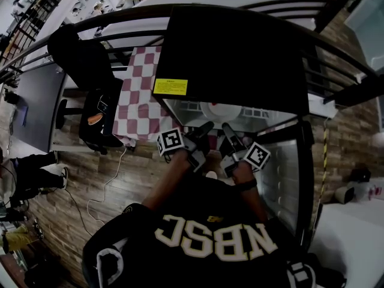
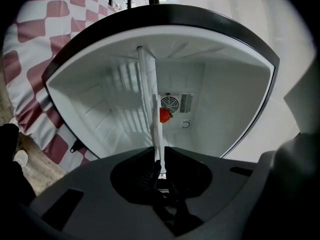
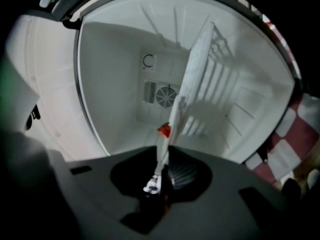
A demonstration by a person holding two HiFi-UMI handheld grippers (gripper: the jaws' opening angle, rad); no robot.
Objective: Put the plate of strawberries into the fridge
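A black fridge point(image 1: 234, 53) stands open beside a table under a red-and-white checked cloth point(image 1: 141, 95), its door point(image 1: 285, 179) swung out to the right. A person in a black jersey point(image 1: 210, 239) leans over it with a claw in each hand. The white plate point(image 1: 223, 111) sits just inside the mouth of the fridge's white compartment point(image 2: 225, 99), held by its near rim from both sides. Whether it rests on the compartment floor cannot be told.

The left gripper point(image 1: 204, 129) is clamped on the plate's rim: in its own view the plate point(image 2: 148, 89) runs edge-on from the closed jaws point(image 2: 160, 151) toward the back wall. The right gripper point(image 1: 228, 131) grips the rim as well, its jaws point(image 3: 162, 156) pinched on the thin white edge of the plate point(image 3: 192, 79).

One red strawberry point(image 2: 165, 115) shows on the plate (seen again from the right gripper view point(image 3: 163, 130), just past the jaws). Behind it a round fan vent point(image 2: 170, 103) is set in the back wall. A yellow label point(image 1: 170, 87) marks the fridge's top edge.
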